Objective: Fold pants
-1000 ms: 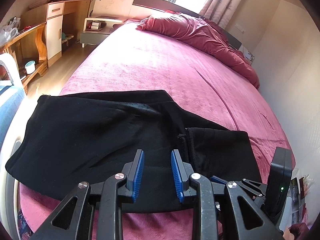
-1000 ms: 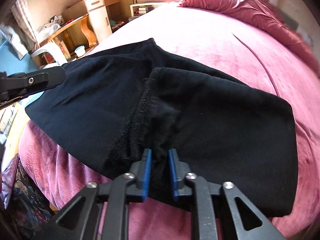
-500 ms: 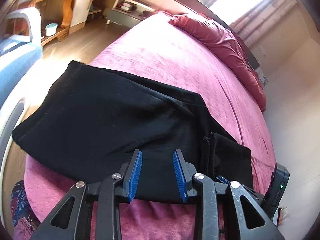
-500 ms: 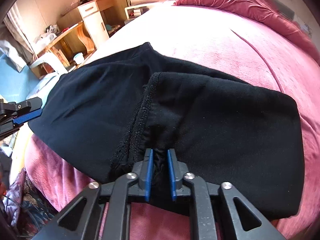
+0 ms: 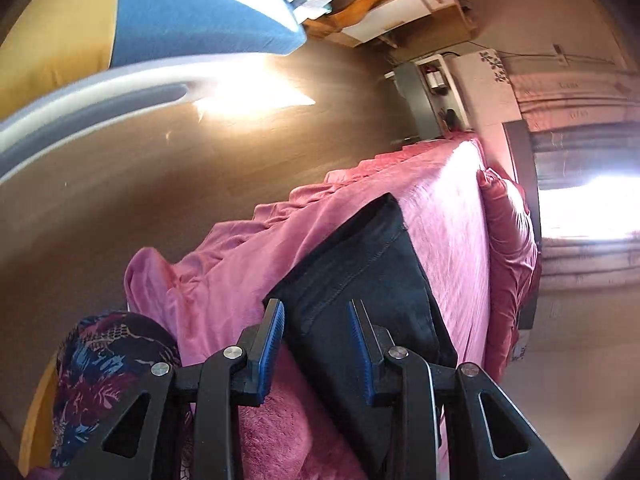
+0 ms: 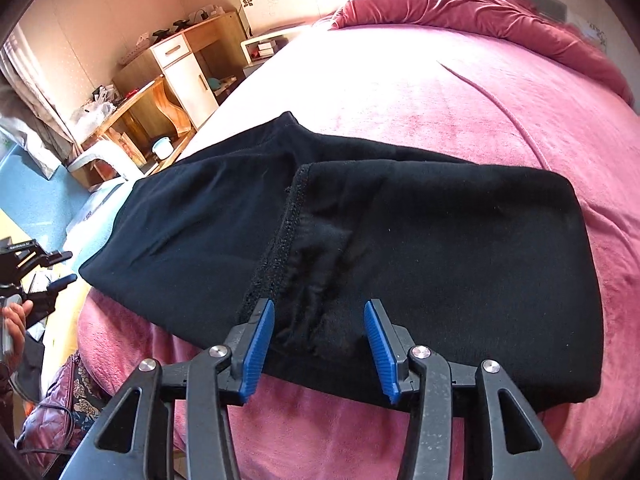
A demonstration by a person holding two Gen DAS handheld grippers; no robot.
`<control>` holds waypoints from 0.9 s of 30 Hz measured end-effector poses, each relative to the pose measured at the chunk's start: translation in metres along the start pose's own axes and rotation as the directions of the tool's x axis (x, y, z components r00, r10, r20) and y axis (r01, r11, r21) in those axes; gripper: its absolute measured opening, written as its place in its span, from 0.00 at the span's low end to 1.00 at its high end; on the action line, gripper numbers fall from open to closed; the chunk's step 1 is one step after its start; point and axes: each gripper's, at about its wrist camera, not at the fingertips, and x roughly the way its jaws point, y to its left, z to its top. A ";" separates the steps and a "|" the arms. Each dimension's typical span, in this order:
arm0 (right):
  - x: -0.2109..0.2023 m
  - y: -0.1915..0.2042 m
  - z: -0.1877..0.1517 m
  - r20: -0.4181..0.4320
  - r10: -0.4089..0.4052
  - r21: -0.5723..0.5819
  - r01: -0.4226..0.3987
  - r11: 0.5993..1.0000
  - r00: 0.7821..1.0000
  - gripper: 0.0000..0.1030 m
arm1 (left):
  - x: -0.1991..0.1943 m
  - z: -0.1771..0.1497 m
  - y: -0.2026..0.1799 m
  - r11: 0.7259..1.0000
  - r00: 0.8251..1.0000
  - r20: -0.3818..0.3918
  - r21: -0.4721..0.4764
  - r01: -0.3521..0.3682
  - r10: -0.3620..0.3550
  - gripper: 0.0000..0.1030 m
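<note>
Since the earlier frames, the right gripper [image 6: 319, 344] has let go of the fold it pinched: its blue-padded jaws are opening, with the wrinkled near edge of the cloth between them but untouched by the pads. Meanwhile the left gripper [image 5: 316, 344] has swung to the garment's end and rolled, so its view is now tilted. Its jaws stand partly apart, straddling the cloth's corner without visibly pressing it. The black knit pants [image 6: 360, 248], folded once so a hem seam crosses the top layer, lie flat near the foot edge of the pink plush bedspread [image 6: 460, 100]. A likely risk: the left end sits just beside the bed's edge, so a pinch catching only the top layer, or the bedspread with it, could drag the stack askew or off the bed during the next fold. A hand [image 6: 16, 322] shows at far left.
</note>
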 end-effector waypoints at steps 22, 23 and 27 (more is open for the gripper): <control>0.019 -0.024 -0.009 -0.050 0.008 0.090 -0.004 0.996 0.999 0.56 | 0.042 0.002 0.005 0.999 0.999 -0.015 0.027 -0.042 0.043 0.21; 0.019 -0.025 -0.009 -0.051 0.012 0.093 -0.007 0.996 0.999 0.57 | 0.041 0.002 0.004 0.999 0.999 -0.011 0.032 -0.038 0.038 0.18; 0.021 -0.030 -0.011 -0.054 0.041 0.119 -0.035 0.992 0.998 0.60 | 0.029 0.000 -0.009 0.997 1.000 0.025 0.078 -0.010 0.008 0.14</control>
